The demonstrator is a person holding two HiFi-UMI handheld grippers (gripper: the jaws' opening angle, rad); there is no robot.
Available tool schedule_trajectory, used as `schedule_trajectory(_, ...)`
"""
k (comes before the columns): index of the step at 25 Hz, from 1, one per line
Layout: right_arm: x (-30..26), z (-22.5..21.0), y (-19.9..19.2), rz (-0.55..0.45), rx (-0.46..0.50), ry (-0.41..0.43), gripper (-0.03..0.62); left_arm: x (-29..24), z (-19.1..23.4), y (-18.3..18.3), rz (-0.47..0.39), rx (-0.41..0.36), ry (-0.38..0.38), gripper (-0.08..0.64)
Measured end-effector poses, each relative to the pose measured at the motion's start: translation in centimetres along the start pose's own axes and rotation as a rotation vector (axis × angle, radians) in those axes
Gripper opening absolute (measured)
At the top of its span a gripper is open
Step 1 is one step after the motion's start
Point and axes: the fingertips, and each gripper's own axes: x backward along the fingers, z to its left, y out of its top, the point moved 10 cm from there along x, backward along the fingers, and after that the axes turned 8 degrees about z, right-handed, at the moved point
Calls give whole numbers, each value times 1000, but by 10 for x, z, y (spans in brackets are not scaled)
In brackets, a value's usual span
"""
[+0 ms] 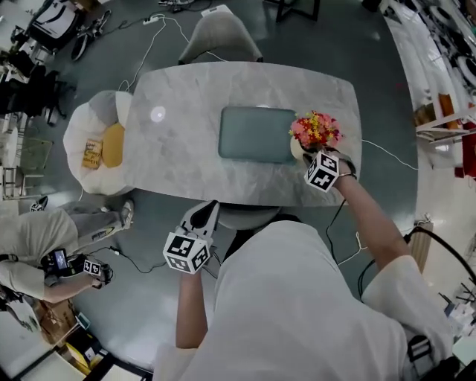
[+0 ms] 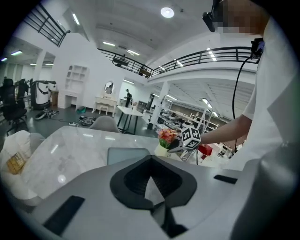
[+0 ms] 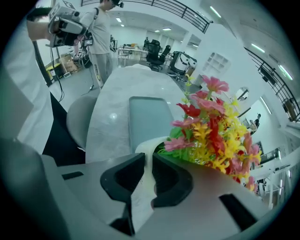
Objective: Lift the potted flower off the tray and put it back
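Left gripper (image 1: 208, 208): below and left of the tray (image 1: 256, 134), just off the worktop (image 1: 171, 126) edge. Its jaws are closed together with nothing between them.

Worktop: pale veined marble, glossy, a rounded oblong.

Tray: flat grey-green slab, matte, with rounded corners.

Potted flower (image 1: 315, 132): off the tray, just beside its right edge. The pot is smooth and cream, holding dense pink, red and yellow blooms over green leaves. Whether its base touches the worktop cannot be told.

Right gripper (image 1: 309, 156): right of the tray, dark pads clamped on the pot's rim wall.

Bright, even light falls from ceiling lamps (image 2: 167, 12). A small glare spot sits on the table (image 1: 186, 149) at 10 o'clock. The fisheye edges bend and darken.
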Motion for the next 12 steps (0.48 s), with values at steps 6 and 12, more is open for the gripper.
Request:
schedule_trajectory(6, -25, 6, 31, -10, 67, 31, 57, 10, -1, -20, -7, 93, 69, 9)
schedule_trajectory(12, -55, 11, 50, 3, 86, 43, 57, 7, -4, -23, -4, 125, 91, 9)
